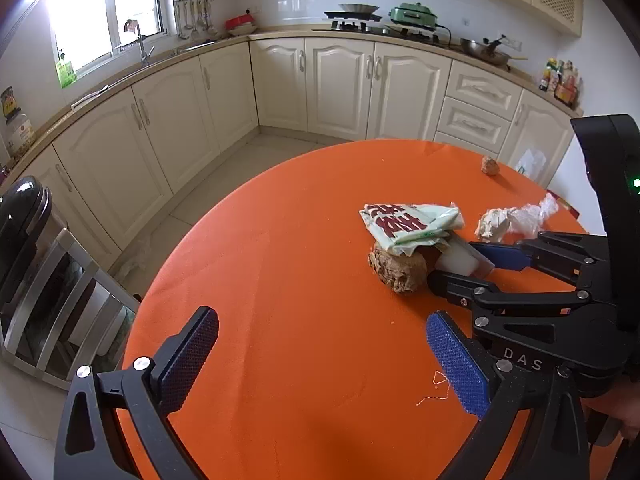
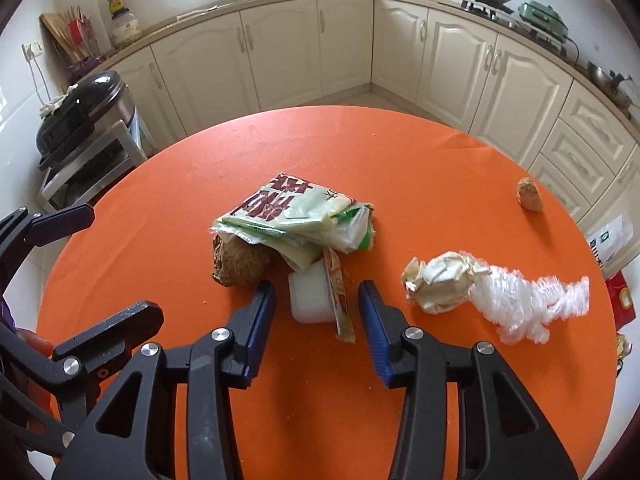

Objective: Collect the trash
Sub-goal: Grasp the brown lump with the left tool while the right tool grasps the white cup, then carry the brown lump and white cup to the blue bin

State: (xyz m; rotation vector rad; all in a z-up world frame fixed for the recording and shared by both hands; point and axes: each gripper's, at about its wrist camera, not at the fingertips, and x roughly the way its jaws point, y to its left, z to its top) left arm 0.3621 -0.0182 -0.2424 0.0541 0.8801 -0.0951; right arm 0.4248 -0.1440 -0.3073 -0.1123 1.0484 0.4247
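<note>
Round orange bench (image 2: 400, 160) carries all the trash, clustered mid-bench.

Right tool (image 2: 316, 300): released, pads straddling a small white plastic cup (image 2: 310, 300) lying on its side. Clear gaps both sides in the right wrist view, nothing gripped. A peeled foil lid strip (image 2: 342, 304) hangs off the cup's right edge, between the cup and the right pad. Can't see inside the cup.

Crowding that cup:
- green-white printed wrapper bag (image 2: 296, 216), crumpled, overlapping the cup's far end
- brown lumpy chunk (image 2: 240, 262), tucked under the bag's left edge, just beside the left pad

Further right, apart from the cup: crumpled cream paper wad (image 2: 440, 280) touching a bunched clear plastic film (image 2: 524, 304). A smaller brown lump (image 2: 530, 196) sits alone near the far right rim.

Left tool (image 1: 320, 364): released, wide, empty, over bare bench at the near left edge. Loose white thread (image 1: 436, 390) by its right pad.

Off bench: dark-lidded steel bin (image 2: 84, 120) on a metal rack (image 2: 92, 168), left side. Cream cabinets (image 2: 280, 48) behind.
</note>
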